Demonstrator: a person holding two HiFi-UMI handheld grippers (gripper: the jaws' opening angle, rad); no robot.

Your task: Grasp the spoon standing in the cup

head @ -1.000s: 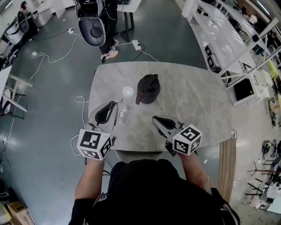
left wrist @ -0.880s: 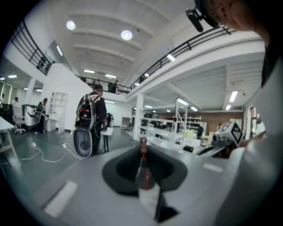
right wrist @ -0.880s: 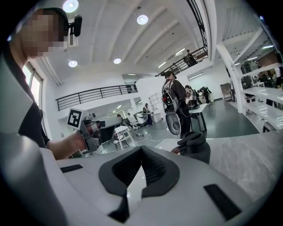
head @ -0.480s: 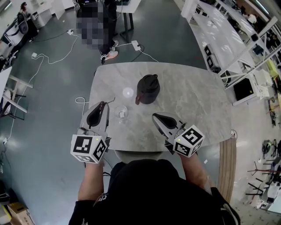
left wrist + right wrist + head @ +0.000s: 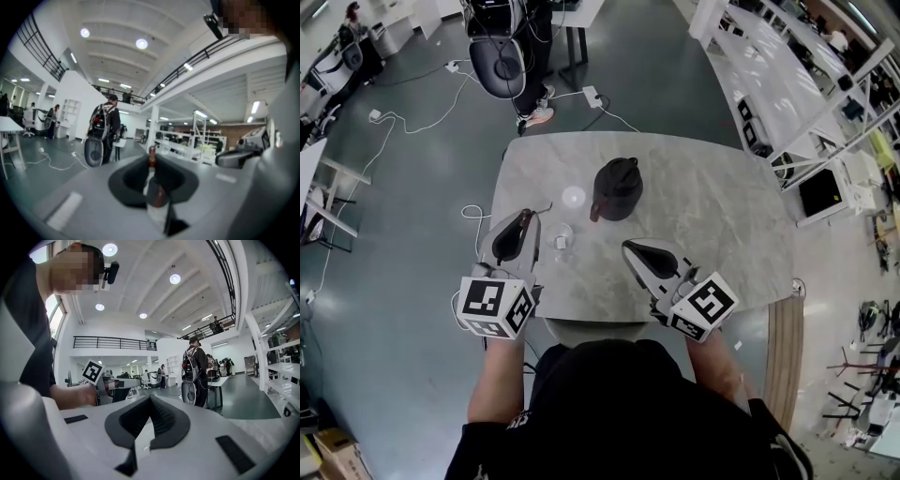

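My left gripper [image 5: 523, 216] is shut on a thin metal spoon [image 5: 540, 208], whose free end sticks out to the right above the table's left side. In the left gripper view the spoon [image 5: 156, 193] runs between the closed pads. The small clear cup [image 5: 562, 238] stands on the marble table [image 5: 703, 216] just right of that gripper, apart from it. My right gripper [image 5: 628, 247] hovers over the table's near middle; its pads [image 5: 161, 416] meet with nothing between them.
A black kettle [image 5: 616, 189] stands at the table's centre, behind the cup. A small white disc [image 5: 573, 197] lies to its left. Beyond the table, cables trail on the floor and a person stands by an office chair [image 5: 495, 64].
My left gripper has pulled back left and away from the cup, carrying the spoon with it. The right gripper has barely shifted.
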